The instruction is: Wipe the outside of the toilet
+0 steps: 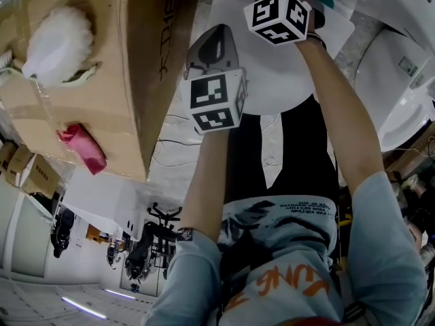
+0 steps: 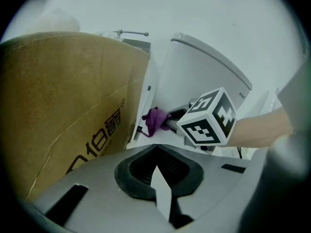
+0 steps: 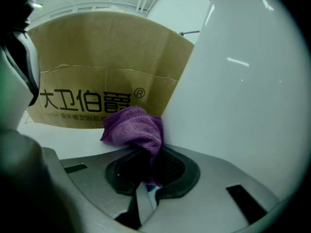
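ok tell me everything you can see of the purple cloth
The cloth is purple and fuzzy like microfibre, with a stitched edge. It is crumpled into a wad. One end is pinched in the shut jaws of the right gripper, and the rest bulges out ahead of them. It sits low at the side of the toilet tank and seems to press on the white surface, close by the box.

A large cardboard box (image 1: 81, 94), printed with dark characters on its side, is standing on the pale floor (image 1: 178, 148). A white fluffy bundle (image 1: 58, 43) is sitting in an opening in the box's top face, and a pink-red cloth (image 1: 85, 148) is lying near that face's edge. Smaller cartons (image 1: 30, 168) and dark wheeled equipment (image 1: 146, 250) are standing well apart from it.
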{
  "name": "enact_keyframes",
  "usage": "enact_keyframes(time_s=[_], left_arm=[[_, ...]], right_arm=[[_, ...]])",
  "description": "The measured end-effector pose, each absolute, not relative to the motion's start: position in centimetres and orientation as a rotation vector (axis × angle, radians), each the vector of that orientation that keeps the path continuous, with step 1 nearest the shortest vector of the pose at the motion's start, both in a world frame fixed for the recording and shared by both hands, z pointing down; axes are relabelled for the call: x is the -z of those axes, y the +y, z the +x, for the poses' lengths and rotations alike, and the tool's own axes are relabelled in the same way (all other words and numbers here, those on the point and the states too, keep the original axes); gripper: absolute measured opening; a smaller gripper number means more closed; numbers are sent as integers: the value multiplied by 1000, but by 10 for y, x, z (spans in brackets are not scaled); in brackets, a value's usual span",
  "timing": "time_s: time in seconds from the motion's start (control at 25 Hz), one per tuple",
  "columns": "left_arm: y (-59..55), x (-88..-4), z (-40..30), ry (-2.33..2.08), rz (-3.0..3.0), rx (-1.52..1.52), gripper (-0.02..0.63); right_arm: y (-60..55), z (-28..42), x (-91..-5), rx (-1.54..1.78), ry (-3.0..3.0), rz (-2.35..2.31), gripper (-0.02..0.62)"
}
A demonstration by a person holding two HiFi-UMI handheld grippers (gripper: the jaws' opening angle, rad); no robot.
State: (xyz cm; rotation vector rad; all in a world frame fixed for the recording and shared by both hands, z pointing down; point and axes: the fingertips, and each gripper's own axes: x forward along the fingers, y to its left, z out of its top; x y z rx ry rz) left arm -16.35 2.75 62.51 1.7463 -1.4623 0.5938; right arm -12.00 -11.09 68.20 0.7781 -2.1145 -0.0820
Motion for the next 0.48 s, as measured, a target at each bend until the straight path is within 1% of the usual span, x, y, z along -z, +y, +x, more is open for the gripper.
enact_keyframes(time_s=[0.48], left_arm=[[31,-621,-139,-1434,1781,-603,25]], right_arm=[[-101,-76,-683,66,-2080,802,51]])
